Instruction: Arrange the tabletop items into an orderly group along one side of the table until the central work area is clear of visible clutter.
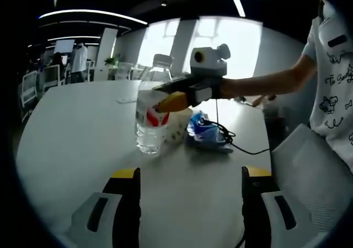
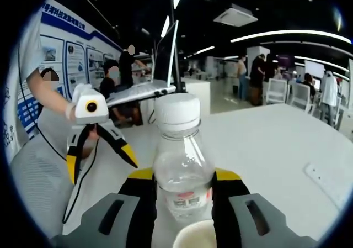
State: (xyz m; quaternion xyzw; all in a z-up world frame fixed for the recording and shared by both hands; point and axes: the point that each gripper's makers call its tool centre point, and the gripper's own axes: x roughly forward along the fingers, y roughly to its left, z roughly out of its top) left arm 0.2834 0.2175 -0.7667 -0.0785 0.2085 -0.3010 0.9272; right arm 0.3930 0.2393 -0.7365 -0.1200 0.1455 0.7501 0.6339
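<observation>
A clear plastic water bottle (image 1: 150, 115) with a white cap and a red-and-white label stands upright on the white table (image 1: 83, 132). My right gripper (image 1: 160, 98) reaches in from the right and is shut on the bottle's upper body. In the right gripper view the bottle (image 2: 182, 165) sits squeezed between that gripper's (image 2: 183, 177) yellow-tipped jaws. My left gripper (image 1: 190, 176) is open over bare table, short of the bottle, with nothing in it. It also appears in the right gripper view, as the left gripper (image 2: 102, 168) with its jaws spread.
A crumpled blue bag (image 1: 204, 129) and a pale cup-like item (image 1: 179, 127) lie just behind the bottle, with a black cable (image 1: 240, 144) trailing right. A grey chair (image 1: 309, 165) stands at the table's right edge. A white strip (image 2: 325, 181) lies on the table.
</observation>
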